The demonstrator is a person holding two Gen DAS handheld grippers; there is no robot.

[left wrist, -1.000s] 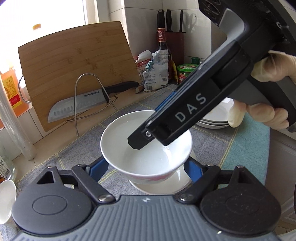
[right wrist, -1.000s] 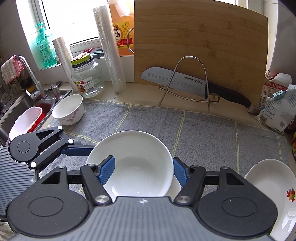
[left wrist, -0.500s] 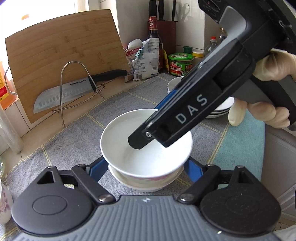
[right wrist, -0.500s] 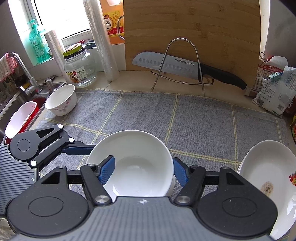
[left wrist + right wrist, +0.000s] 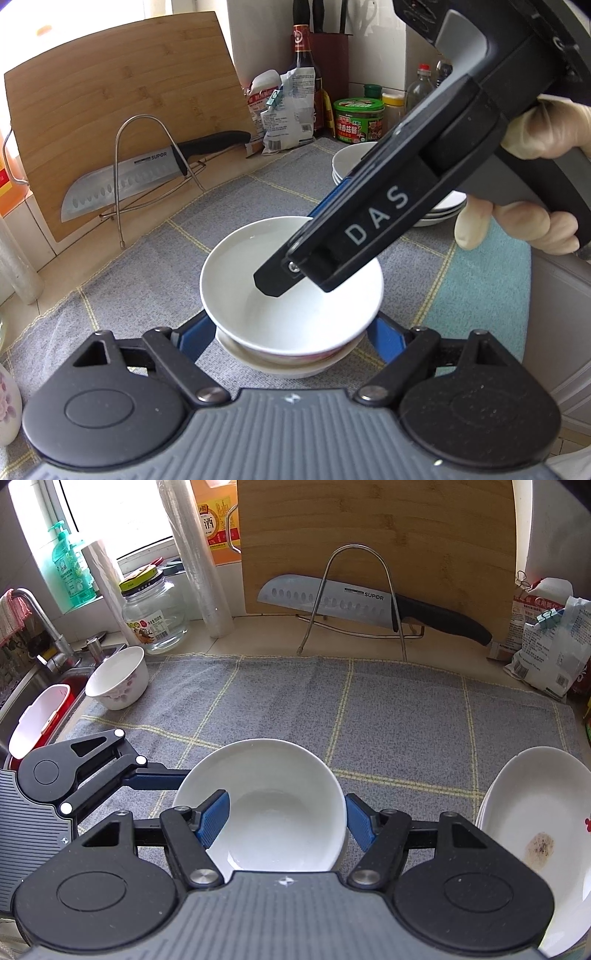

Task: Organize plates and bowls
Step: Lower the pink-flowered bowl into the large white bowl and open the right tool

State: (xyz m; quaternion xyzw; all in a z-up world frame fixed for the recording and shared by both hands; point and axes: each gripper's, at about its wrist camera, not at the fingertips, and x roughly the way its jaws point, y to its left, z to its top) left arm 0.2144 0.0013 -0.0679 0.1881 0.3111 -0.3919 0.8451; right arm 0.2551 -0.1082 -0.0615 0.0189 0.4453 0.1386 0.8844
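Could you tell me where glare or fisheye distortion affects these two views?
Left wrist view: the window at top left is blown out white, and the cutting board edges bow. Right wrist view: the window is overexposed too, the mat lines curve, and the corners go dark. The bowl stays sharp in both.
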